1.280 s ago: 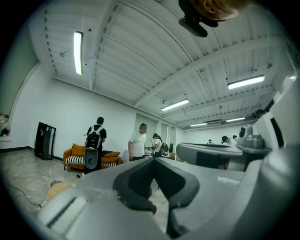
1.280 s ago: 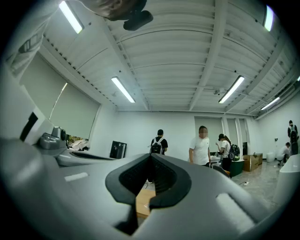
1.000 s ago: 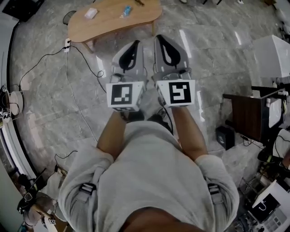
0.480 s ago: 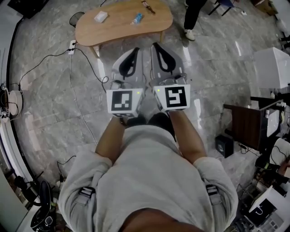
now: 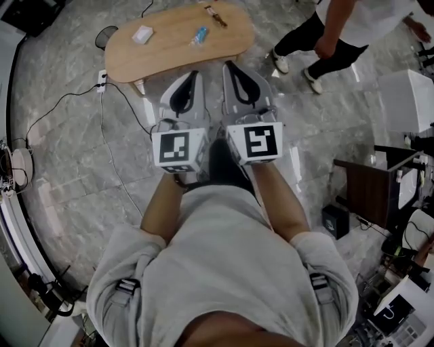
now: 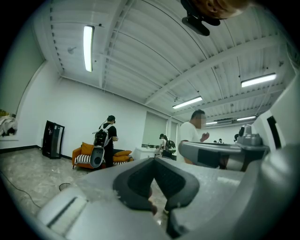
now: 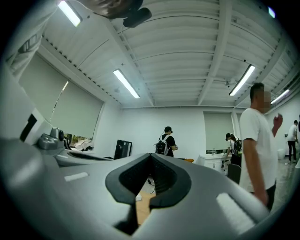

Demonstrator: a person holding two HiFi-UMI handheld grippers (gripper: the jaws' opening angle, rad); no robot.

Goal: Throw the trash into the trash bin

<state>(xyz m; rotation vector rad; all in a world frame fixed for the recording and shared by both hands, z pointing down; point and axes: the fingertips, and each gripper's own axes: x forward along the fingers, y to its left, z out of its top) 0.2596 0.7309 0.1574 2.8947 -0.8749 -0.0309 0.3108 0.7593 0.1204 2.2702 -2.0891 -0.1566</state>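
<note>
Wooden table (image 5: 169,54): standing on the grey marble floor (image 5: 74,156), just ahead of both gripper tips.
Trash: a white crumpled scrap (image 5: 142,34), a blue scrap (image 5: 199,34) and a thin brown piece (image 5: 217,15) are lying apart on the tabletop, and no gripper is touching them.
Left gripper (image 5: 194,73): pointing level toward the table's near edge, its jaws pressing tip to tip with nothing between them.
Right gripper (image 5: 230,65): running parallel just beside the left one and reaching slightly further, its jaws likewise closed together and holding nothing.
Forearms: both are stretching forward from grey sleeves, close together, each hand hiding under its marker cube.
Bystander (image 5: 339,30): striding across the floor beyond the table's right end.
Dark round thing (image 5: 105,32): sitting on the floor by the table's left end; I cannot tell whether it is the bin.
</note>
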